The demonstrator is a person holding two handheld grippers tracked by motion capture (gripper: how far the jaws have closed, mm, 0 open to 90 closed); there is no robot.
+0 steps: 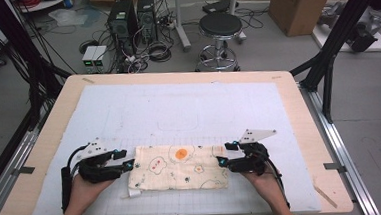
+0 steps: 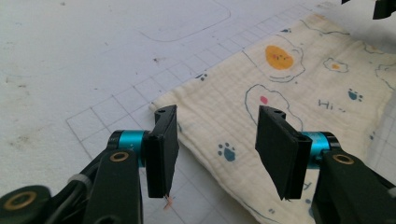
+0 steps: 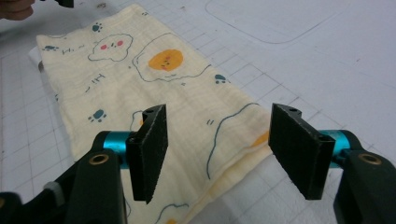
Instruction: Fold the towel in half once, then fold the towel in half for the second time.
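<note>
While the left gripper (image 1: 130, 159) sits at the left short edge of the folded cloth (image 1: 179, 167), its jaws are spread with nothing pinched. The right gripper (image 1: 223, 153) at the opposite edge is parted too, gripping nothing. So the 2 of them just bracket the egg-print cloth, lying flat near the front of the white gridded surface (image 1: 178, 108).

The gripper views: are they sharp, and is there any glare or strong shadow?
Left gripper view: the cloth and grid lines are crisp, the light even, no glare. Right gripper view: the print is sharp, with soft shadow under the cloth's folded edge. High view: grainier, with fine detail lost.
</note>
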